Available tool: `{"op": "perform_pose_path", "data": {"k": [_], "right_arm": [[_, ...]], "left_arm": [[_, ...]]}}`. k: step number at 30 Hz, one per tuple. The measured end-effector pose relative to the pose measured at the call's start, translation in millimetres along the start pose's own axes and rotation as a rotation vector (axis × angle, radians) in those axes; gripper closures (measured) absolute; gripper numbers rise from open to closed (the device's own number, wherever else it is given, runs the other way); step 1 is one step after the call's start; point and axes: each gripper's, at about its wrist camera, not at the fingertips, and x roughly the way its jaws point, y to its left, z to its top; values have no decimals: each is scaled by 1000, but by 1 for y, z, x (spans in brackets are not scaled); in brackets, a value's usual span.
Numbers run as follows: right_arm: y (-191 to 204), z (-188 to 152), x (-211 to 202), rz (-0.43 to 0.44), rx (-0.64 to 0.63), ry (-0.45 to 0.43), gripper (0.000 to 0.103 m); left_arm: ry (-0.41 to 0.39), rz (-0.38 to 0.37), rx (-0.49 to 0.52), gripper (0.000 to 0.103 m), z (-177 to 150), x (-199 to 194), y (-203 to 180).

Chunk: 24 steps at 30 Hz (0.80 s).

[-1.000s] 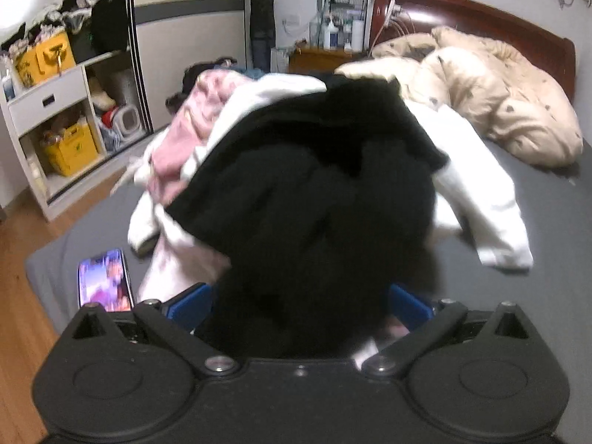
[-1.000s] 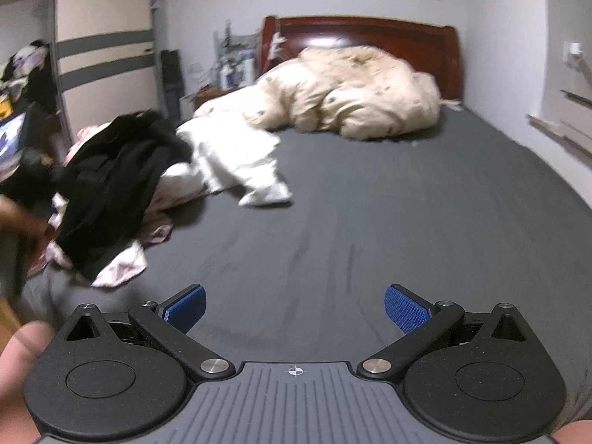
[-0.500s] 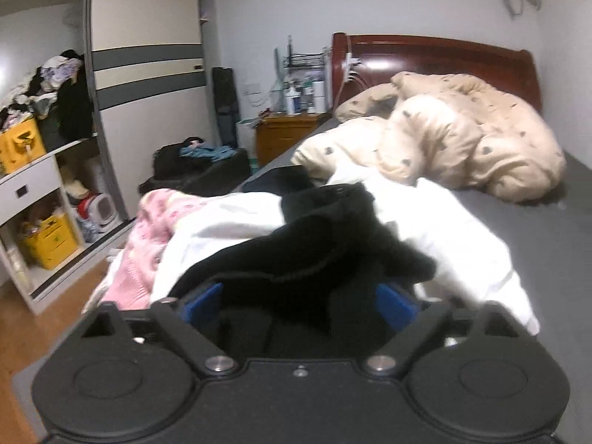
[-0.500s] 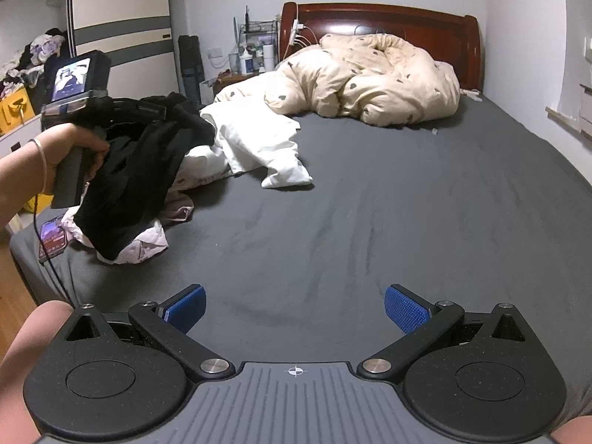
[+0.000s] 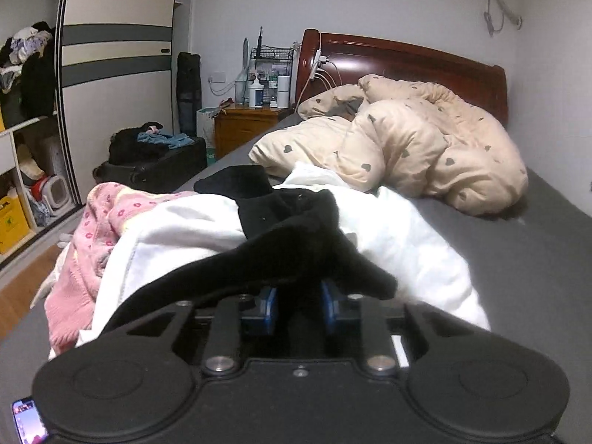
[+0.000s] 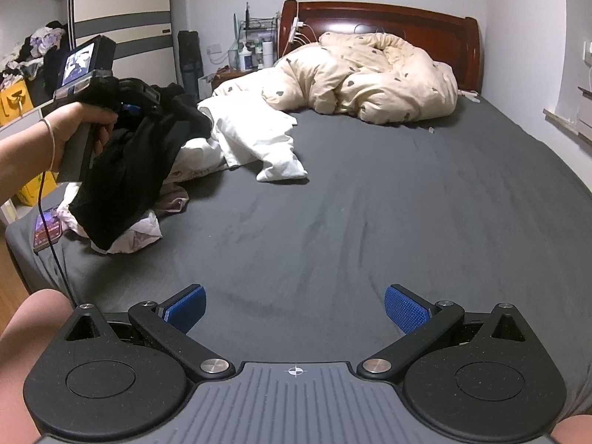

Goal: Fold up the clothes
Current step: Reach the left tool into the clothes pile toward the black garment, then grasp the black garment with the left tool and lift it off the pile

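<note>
Here no label or writing is legible. A grey-sheeted bed (image 6: 370, 203) with a beige duvet (image 6: 370, 74) fills the room. The left hand-held gripper (image 5: 298, 305) has just been closing and now pinches the black garment (image 5: 296, 244), lifted off the clothes pile (image 5: 166, 229) at the bed's left edge. The right hand-held gripper (image 6: 294, 307) gapes, holding nothing.

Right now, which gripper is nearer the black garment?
Left. The left gripper has just been closing, its pads pinching the black garment and lifting it off the pile. The right gripper hangs open over bare grey sheet, well apart from it.
</note>
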Motion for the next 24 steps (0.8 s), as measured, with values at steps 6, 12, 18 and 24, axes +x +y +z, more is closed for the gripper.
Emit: {"op": "perform_pose_path", "data": {"k": [6,12,18,24], "right_arm": [[-3,-2,4,5,10,11,0],[-7,-2,5,2,10,9,0],[-14,-4,8,2,36,18,0],[-14,-5,6,2,24,19,0]], "left_arm": [[-40,-3,37,77,-1,-13,-9],[-71,13,73,70,1,-31,-18],[-92,52,116,64,0,-36,-23],[-93,103,121,64,10,-12,-19]]}}
